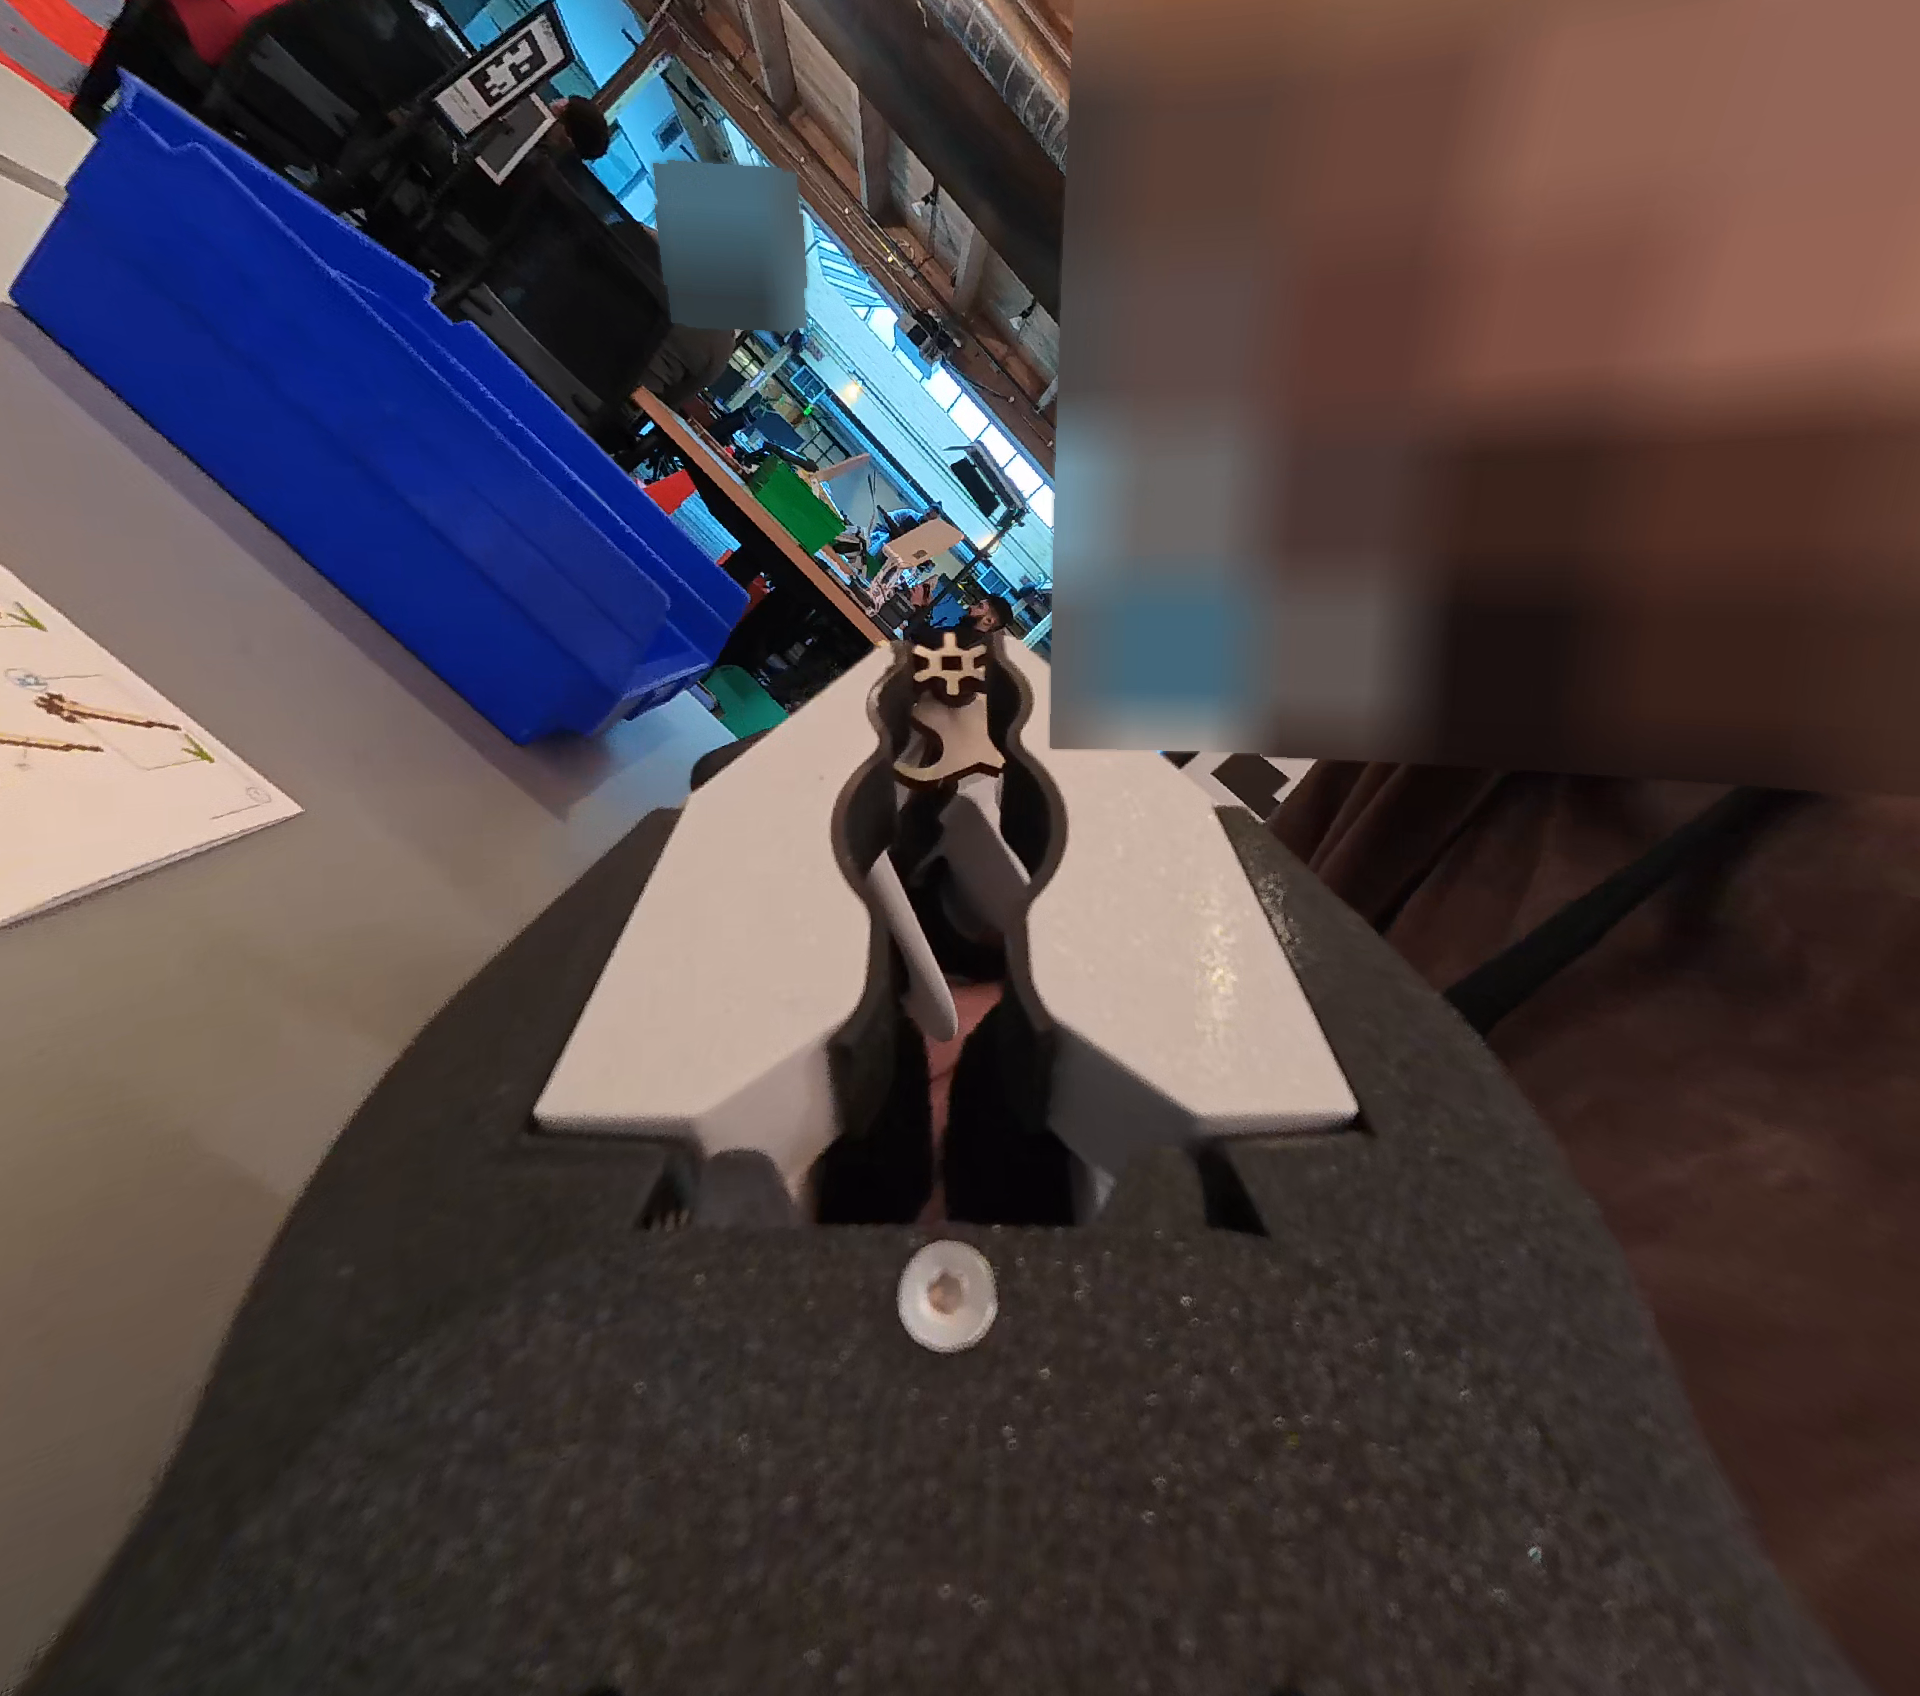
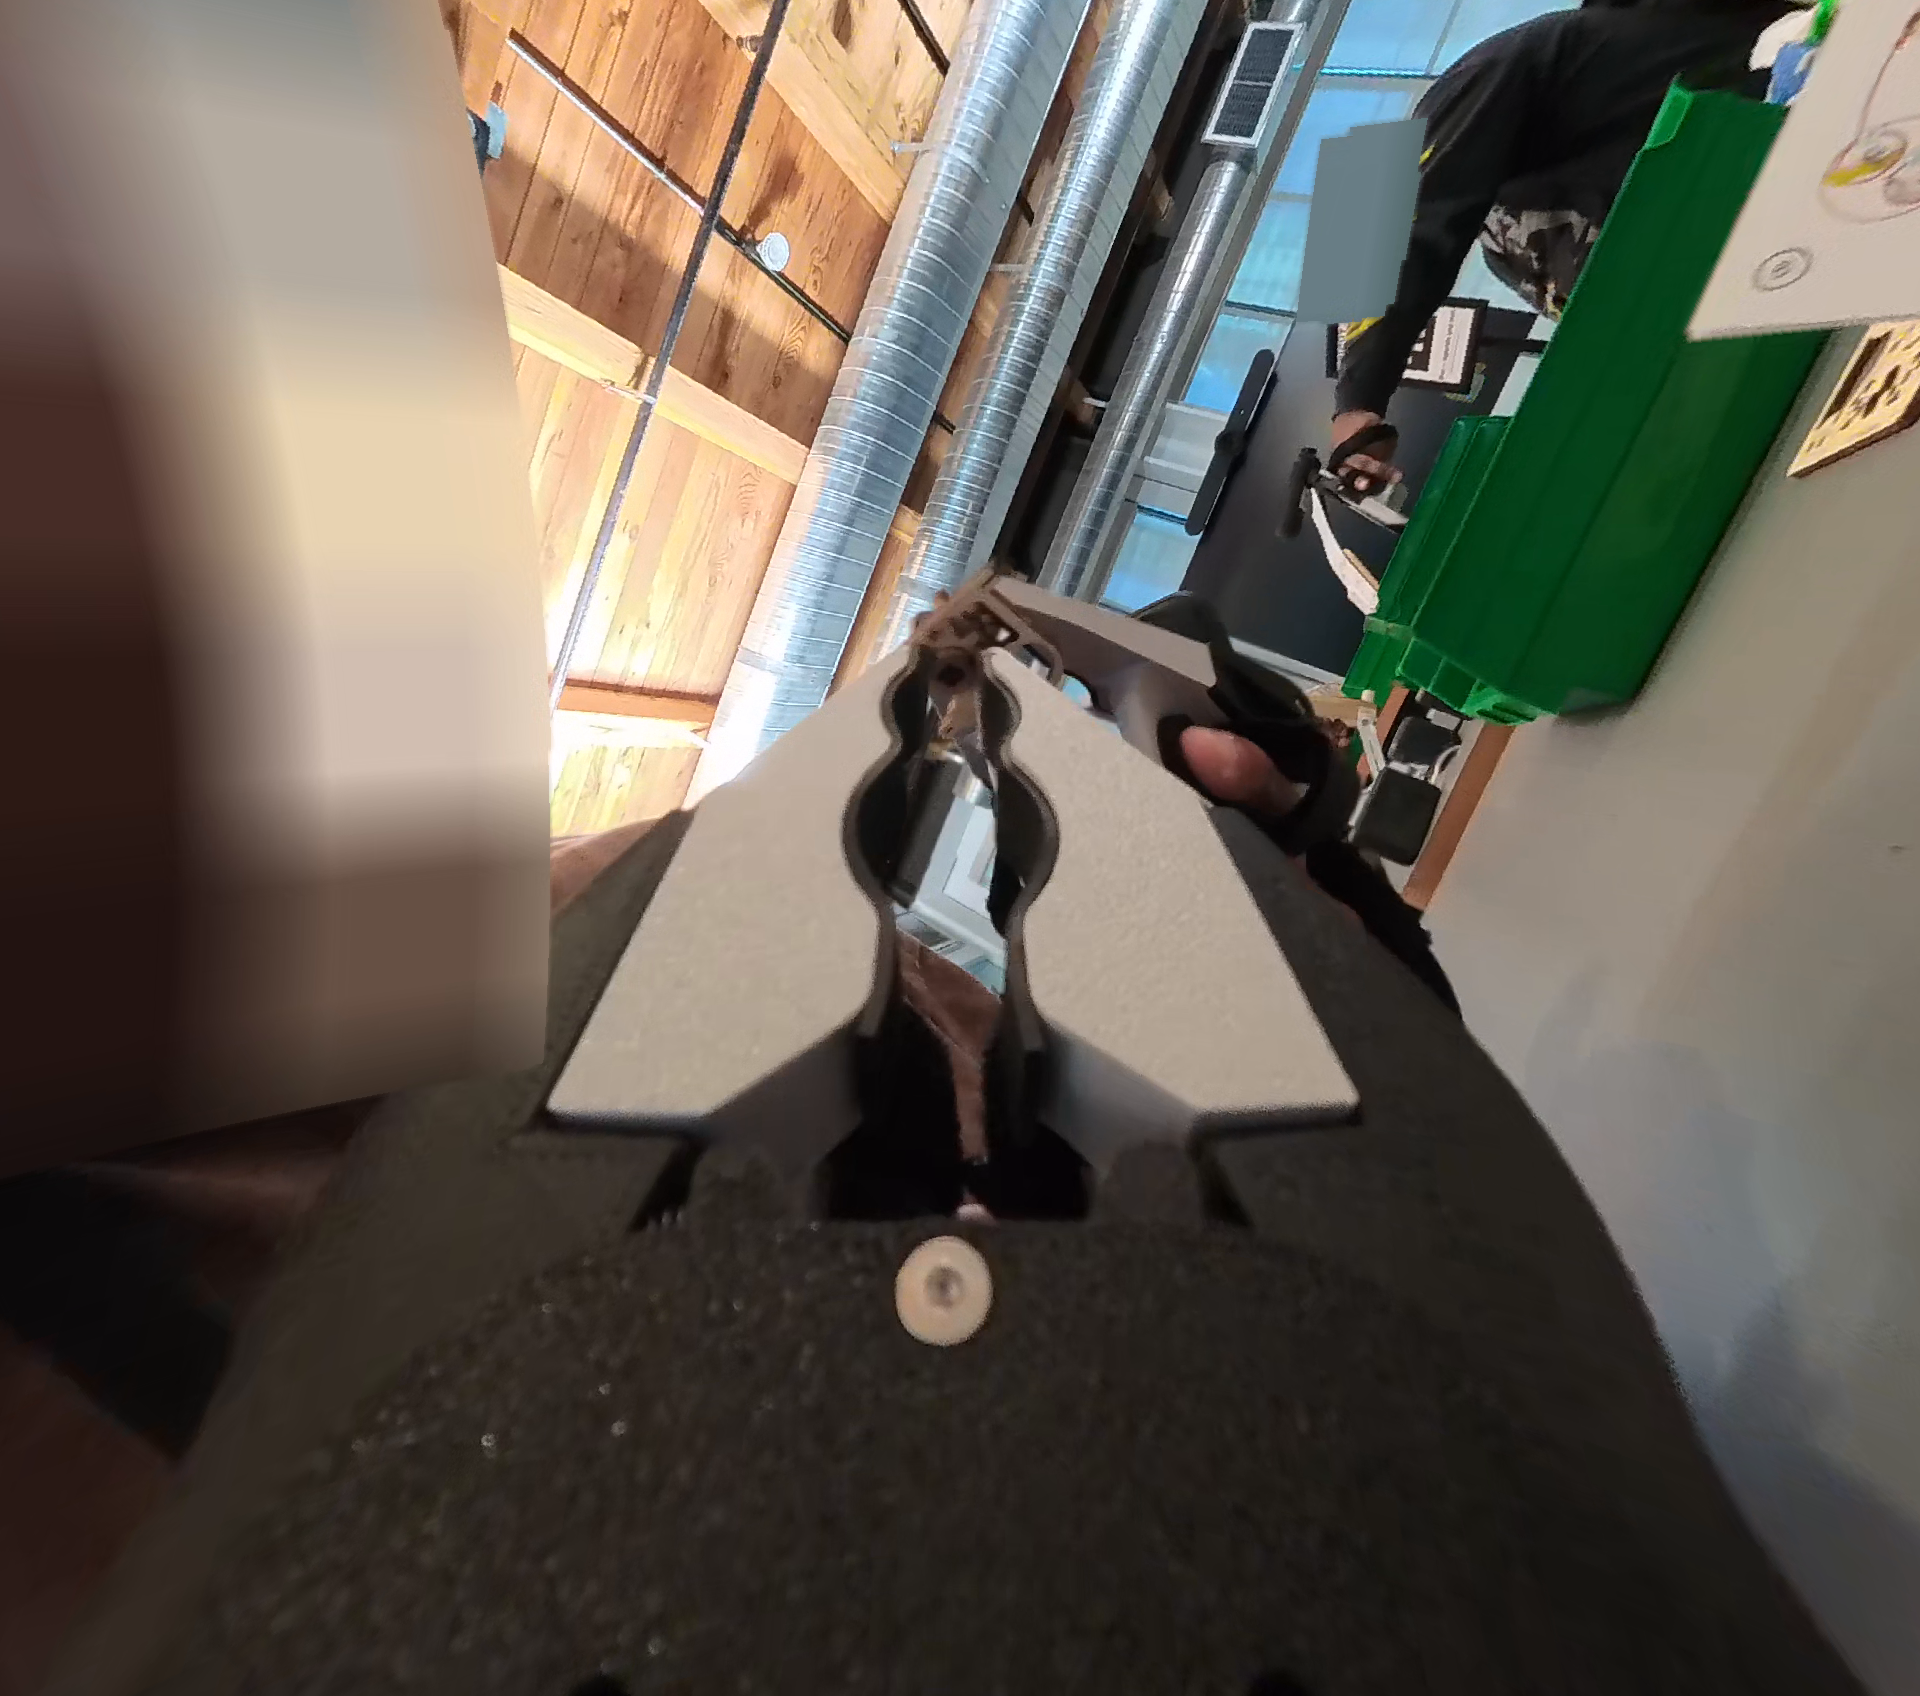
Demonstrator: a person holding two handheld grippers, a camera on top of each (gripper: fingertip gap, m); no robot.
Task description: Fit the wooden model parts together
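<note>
left gripper: jaws nearly together, pinching a small wooden part at the very tips, 12 o'clock of its view. pale laser-cut piece with dark burnt edges and a gear-shaped end sticking out past the tips.
part axis: long axis looks roughly in line with the left fingers, gear end pointing away from the camera.
right gripper: jaws narrow, tips closed on a thin brownish wooden piece at 12 o'clock. blurred, so its shape is unclear.
key relation: in the right wrist view the left gripper comes in from 2 o'clock and its tips meet the right tips. both parts sit at that one contact point, held in the air, well clear of the table. neither arm is nearer; they're tip to tip.
next move (judgement): short push along the left part's axis into the right part. whether the slot lines up is too small to tell.
risk (judgement): thin parts, tip-only grip, could twist or slip.
mid range: instruction sheet at 9 o'clock on the table in the left wrist view.
far: blue bin at 10 o'clock in the left wrist view; green bin at 2 o'clock in the right wrist view.
</note>
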